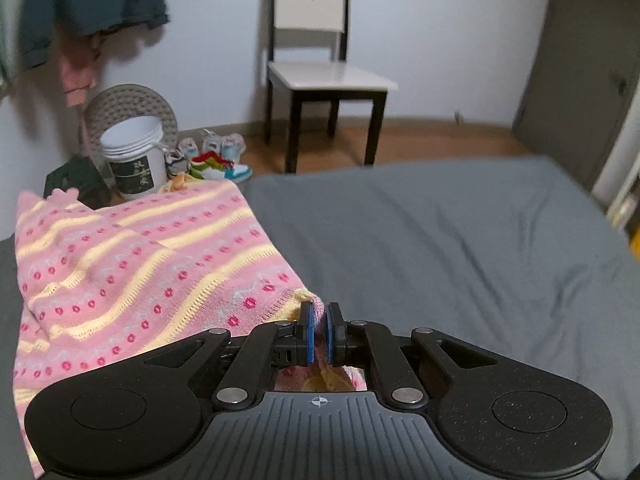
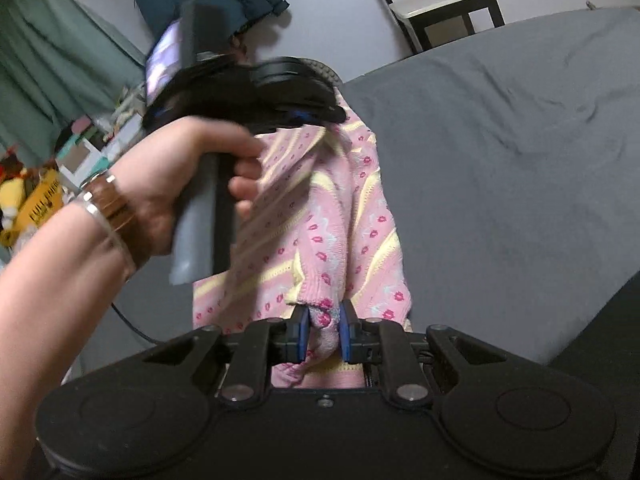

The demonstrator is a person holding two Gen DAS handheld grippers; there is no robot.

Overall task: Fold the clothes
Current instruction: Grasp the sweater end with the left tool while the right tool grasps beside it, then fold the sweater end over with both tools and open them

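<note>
A pink knit sweater (image 1: 132,264) with yellow stripes and red flower dots lies spread over the left part of the grey bed (image 1: 460,240). My left gripper (image 1: 319,320) is shut on a bunched edge of the sweater at its near right corner. In the right wrist view the same sweater (image 2: 332,216) hangs stretched between both grippers. My right gripper (image 2: 325,320) is shut on a thick fold of it. The left gripper (image 2: 280,112), blurred, is held by a hand (image 2: 180,184) with a brown wrist strap and pinches the sweater's far end.
A white and dark chair (image 1: 320,80) stands by the far wall. A white bucket (image 1: 134,156), a round grey lid, a dark box and several shoes (image 1: 216,160) sit on the floor left of the bed. Clothes (image 1: 92,4) hang on the wall. A door stands at right.
</note>
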